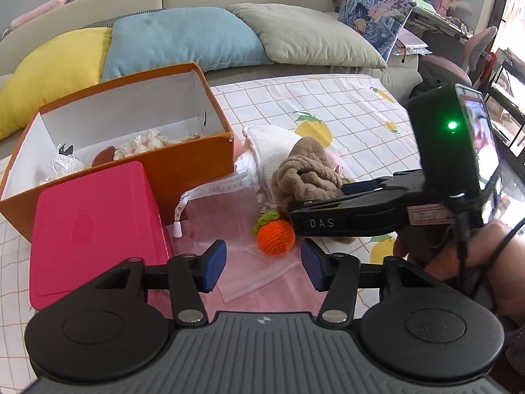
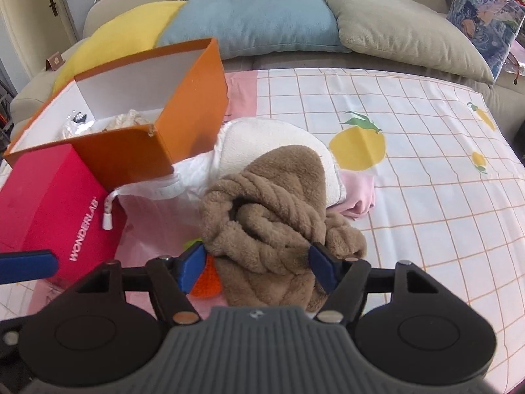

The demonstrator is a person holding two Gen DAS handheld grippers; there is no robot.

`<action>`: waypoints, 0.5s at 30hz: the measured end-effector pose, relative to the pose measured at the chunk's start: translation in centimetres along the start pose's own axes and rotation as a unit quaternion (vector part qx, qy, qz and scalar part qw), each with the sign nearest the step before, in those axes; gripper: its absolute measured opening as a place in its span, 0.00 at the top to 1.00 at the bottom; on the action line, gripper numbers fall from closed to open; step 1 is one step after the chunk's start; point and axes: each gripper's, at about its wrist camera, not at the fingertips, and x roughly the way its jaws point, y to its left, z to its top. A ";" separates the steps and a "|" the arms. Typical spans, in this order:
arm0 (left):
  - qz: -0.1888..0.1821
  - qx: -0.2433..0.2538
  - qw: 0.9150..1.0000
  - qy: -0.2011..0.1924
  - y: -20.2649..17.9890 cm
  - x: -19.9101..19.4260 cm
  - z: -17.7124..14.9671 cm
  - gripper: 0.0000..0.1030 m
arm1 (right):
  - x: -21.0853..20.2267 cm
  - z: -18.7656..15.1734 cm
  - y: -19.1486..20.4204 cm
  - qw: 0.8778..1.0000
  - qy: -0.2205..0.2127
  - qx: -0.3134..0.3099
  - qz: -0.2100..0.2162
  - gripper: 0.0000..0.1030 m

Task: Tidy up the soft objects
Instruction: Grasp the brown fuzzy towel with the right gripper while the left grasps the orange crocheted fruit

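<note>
Checked lemon-print sheet covers your surface, sofa cushions along its far edge. Bare sheet lies right of the pile; orange box and pink box crowd the left. Your right gripper has jaws apart around the brown plush; your left gripper is open near the crochet orange.

From the right wrist view the crocheted orange hides mostly behind the brown plush, the orange box's near wall screens its contents, and the pink box runs off the left edge.
</note>
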 end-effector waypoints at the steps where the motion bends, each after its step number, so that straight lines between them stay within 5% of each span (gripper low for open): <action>1: -0.001 0.000 1.000 0.001 0.0 0.1 0.0 0.40 | 0.1 0.0 -0.1 1.000 -0.001 -0.002 -0.004 0.33; 5: -0.005 0.001 1.000 0.005 -0.2 0.5 0.1 0.40 | 0.1 -0.2 -0.8 1.000 -0.004 -0.004 -0.002 0.41; 11: -0.012 0.008 1.000 0.010 -0.6 1.1 0.3 0.40 | -1.5 -0.7 -2.3 0.999 -0.015 0.024 0.019 0.76; 15: -0.015 0.010 1.000 0.012 -0.7 1.3 0.4 0.40 | -4.3 -0.9 -3.1 0.999 -0.034 0.030 -0.001 0.81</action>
